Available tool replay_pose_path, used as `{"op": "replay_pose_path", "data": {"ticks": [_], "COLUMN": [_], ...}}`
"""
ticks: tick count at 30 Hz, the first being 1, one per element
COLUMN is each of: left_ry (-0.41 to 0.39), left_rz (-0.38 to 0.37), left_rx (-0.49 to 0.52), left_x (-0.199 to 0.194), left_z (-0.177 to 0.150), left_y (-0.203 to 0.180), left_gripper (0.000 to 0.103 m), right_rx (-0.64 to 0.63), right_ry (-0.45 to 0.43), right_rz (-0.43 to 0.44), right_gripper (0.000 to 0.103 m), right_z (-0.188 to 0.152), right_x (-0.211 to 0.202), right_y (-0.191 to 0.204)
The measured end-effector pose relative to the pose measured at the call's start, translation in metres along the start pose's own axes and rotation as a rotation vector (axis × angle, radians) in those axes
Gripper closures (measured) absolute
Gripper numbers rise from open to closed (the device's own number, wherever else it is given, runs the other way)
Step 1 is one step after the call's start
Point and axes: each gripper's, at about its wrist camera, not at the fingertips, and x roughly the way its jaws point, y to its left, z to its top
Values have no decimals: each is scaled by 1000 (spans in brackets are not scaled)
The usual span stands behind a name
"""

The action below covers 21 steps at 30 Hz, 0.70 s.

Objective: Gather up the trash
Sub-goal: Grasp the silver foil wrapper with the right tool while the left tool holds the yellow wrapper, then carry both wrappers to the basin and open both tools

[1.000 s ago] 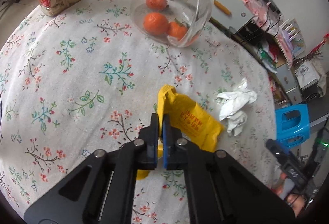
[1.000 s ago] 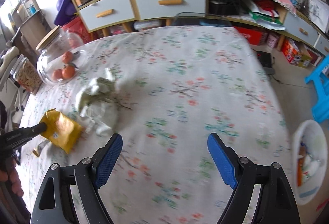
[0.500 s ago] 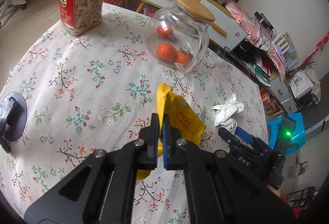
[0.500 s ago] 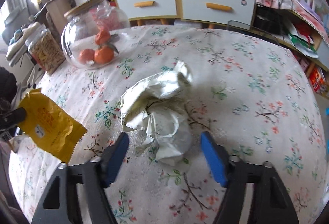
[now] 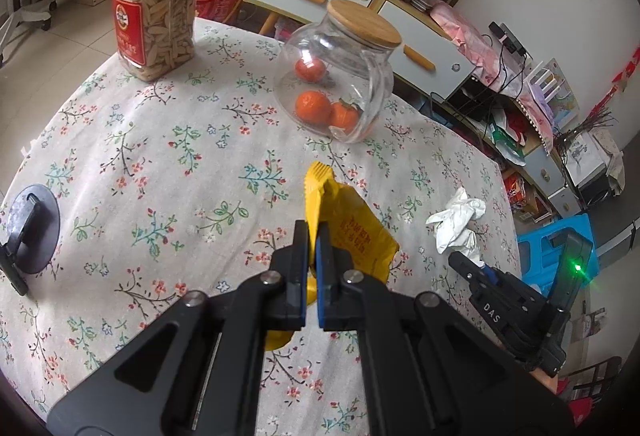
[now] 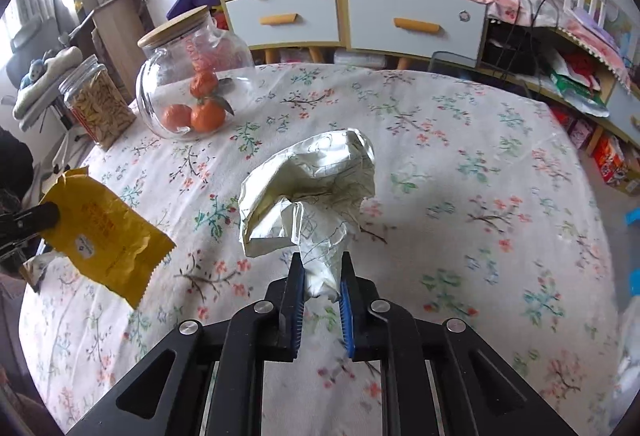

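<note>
Left gripper (image 5: 312, 236): jaws clamped tight on the edge of a yellow snack wrapper (image 5: 352, 232), held clear above the floral tablecloth (image 5: 160, 163). Right gripper (image 6: 322, 276): jaws have just been closing and now pinch the near end of a crumpled white paper (image 6: 308, 191), which lies on the cloth at about 12 o'clock from the fingertips. Also on the table, at 11 o'clock in the right wrist view: a glass jar (image 6: 184, 87) holding oranges, and beyond it a jar of seeds (image 6: 98, 103).

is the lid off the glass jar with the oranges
No, the wooden lid sits on top of the glass jar, covering its mouth.
</note>
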Motion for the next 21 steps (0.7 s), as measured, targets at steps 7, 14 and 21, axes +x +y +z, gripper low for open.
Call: {"op": "replay_pose_path", "data": {"ticks": [7, 14, 21], "left_ry": [-10, -16, 10], "left_rz": [-18, -56, -99], "left_rx": [66, 138, 189], "left_x": [-2, -2, 7], "left_z": [-9, -22, -38], "left_y": [-25, -58, -92], "left_gripper": [99, 99, 99], "right_rx": [3, 68, 128], "right_ry": [-24, -20, -8], "right_rz": [-23, -59, -134], "right_gripper": [90, 90, 90], "right_z": [-14, -36, -66], "right_x": [-39, -74, -106], "right_y": [-29, -81, -141]}}
